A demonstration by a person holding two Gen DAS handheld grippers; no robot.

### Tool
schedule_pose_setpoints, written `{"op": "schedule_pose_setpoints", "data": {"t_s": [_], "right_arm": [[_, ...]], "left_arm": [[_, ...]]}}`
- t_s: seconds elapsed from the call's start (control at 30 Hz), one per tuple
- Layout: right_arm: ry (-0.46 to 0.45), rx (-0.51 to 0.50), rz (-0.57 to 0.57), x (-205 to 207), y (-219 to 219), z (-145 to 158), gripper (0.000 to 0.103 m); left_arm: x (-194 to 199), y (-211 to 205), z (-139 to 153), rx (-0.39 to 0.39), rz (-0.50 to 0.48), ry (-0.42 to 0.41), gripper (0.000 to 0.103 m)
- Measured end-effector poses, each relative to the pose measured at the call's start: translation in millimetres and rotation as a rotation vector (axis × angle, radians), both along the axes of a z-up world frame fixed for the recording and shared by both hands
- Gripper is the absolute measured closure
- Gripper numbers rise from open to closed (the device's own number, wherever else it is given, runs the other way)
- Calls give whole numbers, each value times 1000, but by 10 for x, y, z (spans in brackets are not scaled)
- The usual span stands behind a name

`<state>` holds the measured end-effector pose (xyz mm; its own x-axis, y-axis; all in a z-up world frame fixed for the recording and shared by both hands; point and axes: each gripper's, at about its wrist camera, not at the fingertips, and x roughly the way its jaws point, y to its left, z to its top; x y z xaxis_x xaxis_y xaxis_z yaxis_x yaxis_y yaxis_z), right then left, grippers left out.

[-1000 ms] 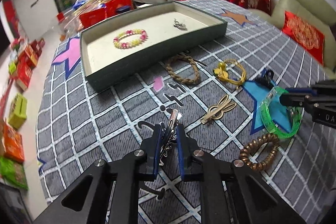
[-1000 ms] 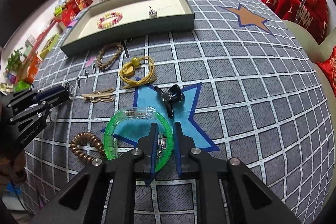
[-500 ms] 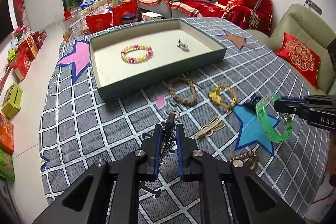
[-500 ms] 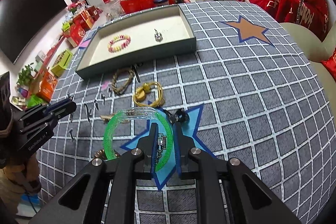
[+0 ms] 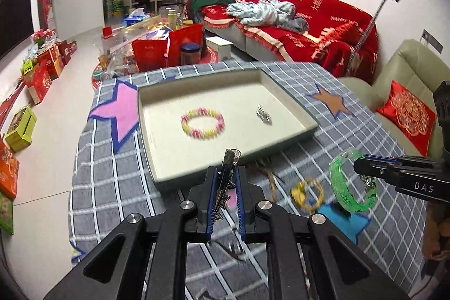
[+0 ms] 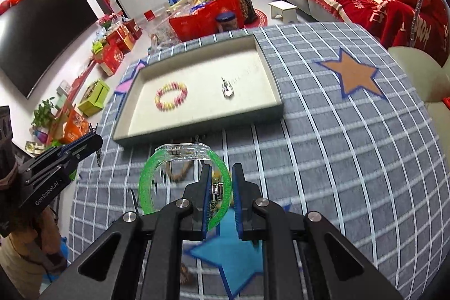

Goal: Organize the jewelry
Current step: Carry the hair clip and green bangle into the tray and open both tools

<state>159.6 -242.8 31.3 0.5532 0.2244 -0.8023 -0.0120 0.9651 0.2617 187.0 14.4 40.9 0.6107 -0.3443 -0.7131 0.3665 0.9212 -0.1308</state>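
My left gripper [image 5: 225,182] is shut on a metal hair clip [image 5: 230,159] and holds it in the air just before the near rim of the grey tray [image 5: 225,162]. My right gripper [image 6: 220,182] is shut on a green translucent bangle [image 6: 182,176], also lifted, short of the tray [image 6: 197,128]. It shows at the right of the left wrist view [image 5: 351,182]. In the tray lie a pink-and-yellow bead bracelet [image 5: 203,123] and a small silver piece [image 5: 263,114].
On the grey checked tablecloth, below the grippers, lie a yellow cord bracelet [image 5: 306,193] and a braided brown bracelet [image 6: 180,173]. A beige sofa with a red cushion [image 5: 405,117] stands right of the table. Boxes and bags stand on the floor beyond.
Both grippers rose from the tablecloth and moved toward the tray, the left carrying the hair clip, the right carrying the green bangle.
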Motion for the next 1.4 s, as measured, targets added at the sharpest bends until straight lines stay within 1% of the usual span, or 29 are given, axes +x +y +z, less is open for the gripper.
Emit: {"op": "schedule_pose_setpoints", "data": {"t_s": [0.13,0.33,0.4,0.5,0.67,0.8,1.07,1.2,1.33,1.4], "right_arm": [[-5,4,3,299,26,51,88],[-3,1,-21,786,8,33,88],[4,-3,-32,934,-1,-10,88],[23,-6,-41,1120,5,-113,88],[48,-17,-54,1390,19,-309,88],[59,-40,-64,1541,17,-426,88],[87,-77,-84,1734,3,-622,87],[106,-84,-86,1771,20,-710,87],[101,-97,-81,1755,51,-727,87],[101,-91,-78,1750,51,-726,87]], "left_arm": [[240,2,24,-1,25,-4,73],[668,-43,-43,9,62,13,73],[769,-59,-82,13,68,21,73],[944,-100,-169,44,79,27,73],[1188,-110,-326,51,107,70,73],[1338,-140,-450,73,121,96,73],[1506,-227,-637,103,130,129,73],[1493,-296,-674,151,125,101,73],[1502,-324,-745,177,120,114,72],[1504,-317,-746,188,125,102,72]]}}
